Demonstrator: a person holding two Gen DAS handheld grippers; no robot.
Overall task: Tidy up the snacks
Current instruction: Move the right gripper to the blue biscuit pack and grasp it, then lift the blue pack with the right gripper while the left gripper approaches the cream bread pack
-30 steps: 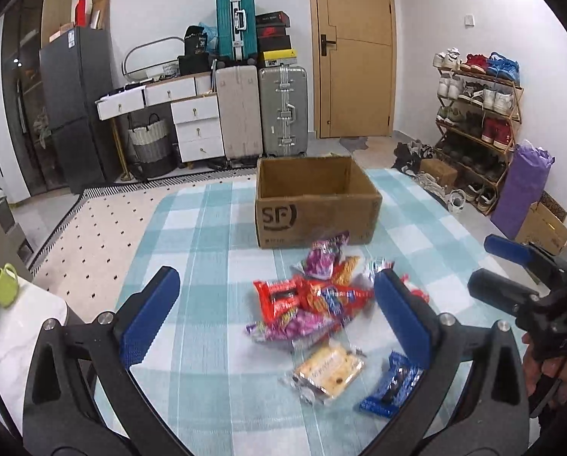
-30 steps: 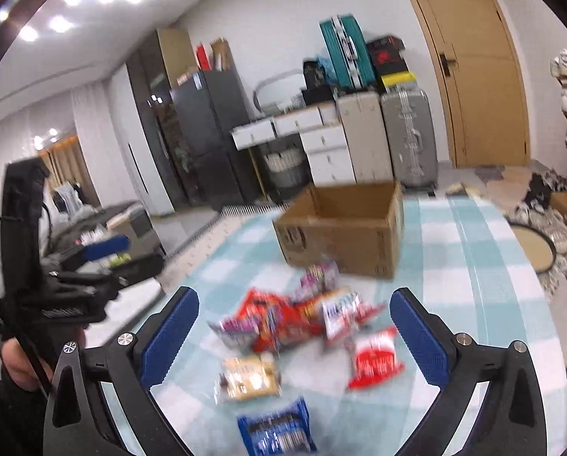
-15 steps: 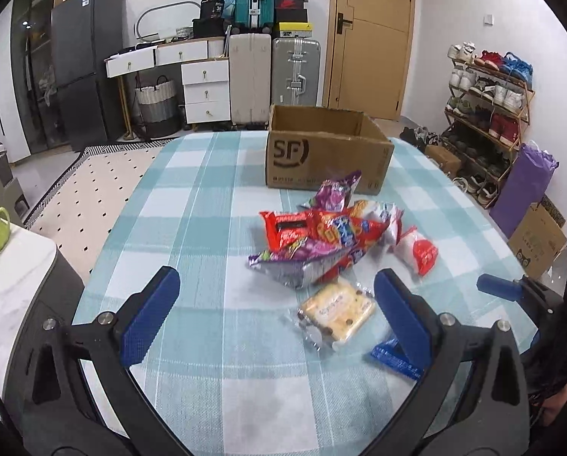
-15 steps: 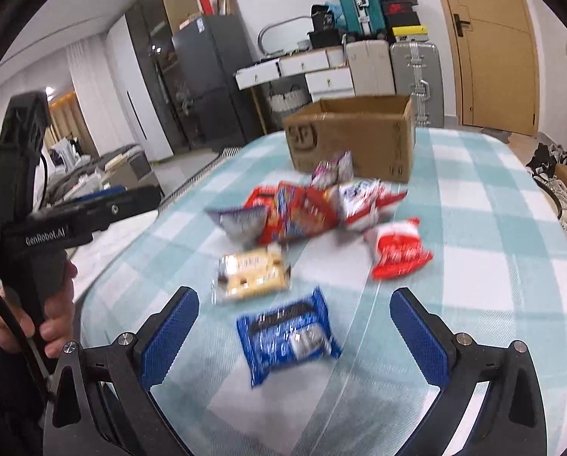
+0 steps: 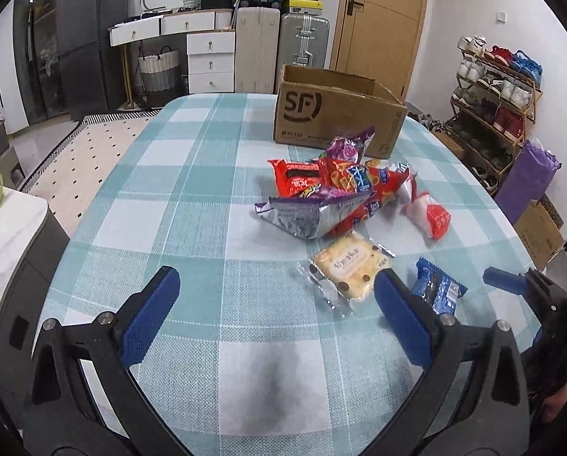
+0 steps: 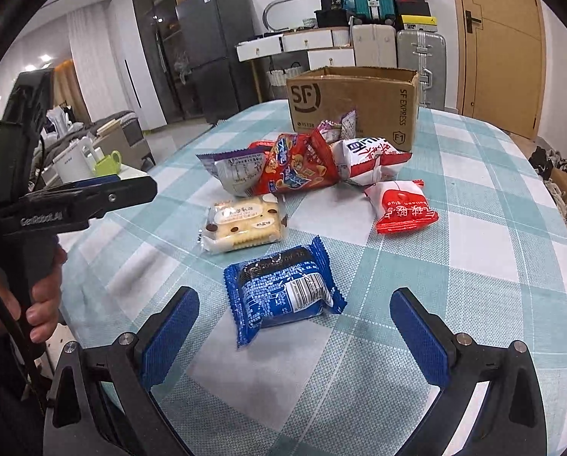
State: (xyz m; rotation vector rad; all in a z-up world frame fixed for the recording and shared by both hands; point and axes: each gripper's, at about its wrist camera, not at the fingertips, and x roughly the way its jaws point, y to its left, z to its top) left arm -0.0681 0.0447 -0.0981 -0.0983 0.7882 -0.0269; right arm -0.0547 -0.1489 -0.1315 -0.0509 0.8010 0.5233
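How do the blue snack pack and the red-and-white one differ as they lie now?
The blue pack lies nearest the right gripper, roughly in line with its open jaws; the red-and-white pack lies farther off, toward the box. The blue pack shows a barcode panel; the red-and-white one shows white lettering on red. The blue pack has zigzag end seams. Both lie flat on the checked tablecloth, apart from the pile.
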